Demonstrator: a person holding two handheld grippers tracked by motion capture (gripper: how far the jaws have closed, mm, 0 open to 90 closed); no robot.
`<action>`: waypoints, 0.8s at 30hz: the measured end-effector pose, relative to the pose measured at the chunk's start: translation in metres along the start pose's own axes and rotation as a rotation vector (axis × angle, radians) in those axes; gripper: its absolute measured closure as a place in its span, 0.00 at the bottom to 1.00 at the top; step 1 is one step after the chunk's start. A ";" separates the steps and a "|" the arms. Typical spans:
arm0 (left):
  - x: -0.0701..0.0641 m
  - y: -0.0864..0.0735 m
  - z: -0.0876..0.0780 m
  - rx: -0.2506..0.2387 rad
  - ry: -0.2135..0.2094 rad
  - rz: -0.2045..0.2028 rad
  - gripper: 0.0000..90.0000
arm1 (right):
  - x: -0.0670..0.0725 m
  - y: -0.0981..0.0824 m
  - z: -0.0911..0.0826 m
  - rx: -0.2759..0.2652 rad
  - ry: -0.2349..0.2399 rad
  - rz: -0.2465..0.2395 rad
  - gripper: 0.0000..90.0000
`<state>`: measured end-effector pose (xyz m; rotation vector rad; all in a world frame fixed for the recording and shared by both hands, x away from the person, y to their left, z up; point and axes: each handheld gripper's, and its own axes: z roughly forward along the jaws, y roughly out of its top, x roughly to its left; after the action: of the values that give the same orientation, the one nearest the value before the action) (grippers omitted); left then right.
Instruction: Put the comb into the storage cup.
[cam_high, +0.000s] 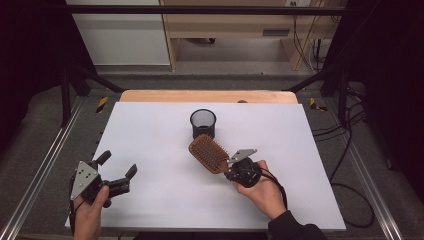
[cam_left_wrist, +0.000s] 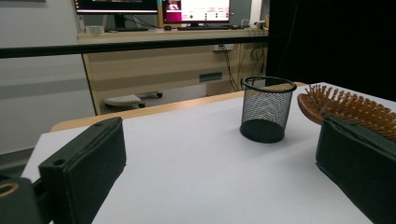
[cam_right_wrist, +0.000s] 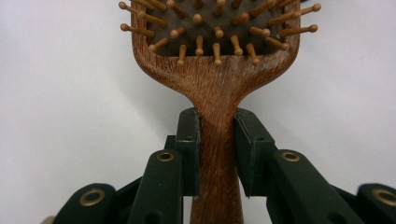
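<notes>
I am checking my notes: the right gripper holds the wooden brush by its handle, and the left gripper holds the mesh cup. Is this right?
Not quite. The left gripper holds nothing: in the left gripper view its jaws stand open, and the mesh cup stands on the table farther off, apart from them. The rest is right: the right gripper is shut on the handle of the brush.

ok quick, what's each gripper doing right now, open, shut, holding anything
left gripper: open, jaws wide apart, holding nothing.
right gripper: shut on the wooden hairbrush, jaws clamped on its handle.
</notes>
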<state>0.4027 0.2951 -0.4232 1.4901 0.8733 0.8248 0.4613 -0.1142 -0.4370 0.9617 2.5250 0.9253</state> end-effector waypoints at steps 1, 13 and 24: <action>0.000 0.000 0.000 0.000 0.000 0.000 0.02 | 0.000 0.000 0.000 0.000 0.000 0.000 0.81; -0.038 0.030 0.049 0.026 -0.109 -0.022 0.02 | -0.004 0.001 -0.015 -0.165 -0.013 0.040 0.81; -0.084 0.071 0.090 0.020 -0.242 -0.041 0.03 | -0.001 0.005 -0.028 -0.357 -0.012 0.043 0.81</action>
<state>0.4466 0.1751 -0.3620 1.5470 0.7298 0.5926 0.4512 -0.1251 -0.4127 0.9047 2.2278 1.3209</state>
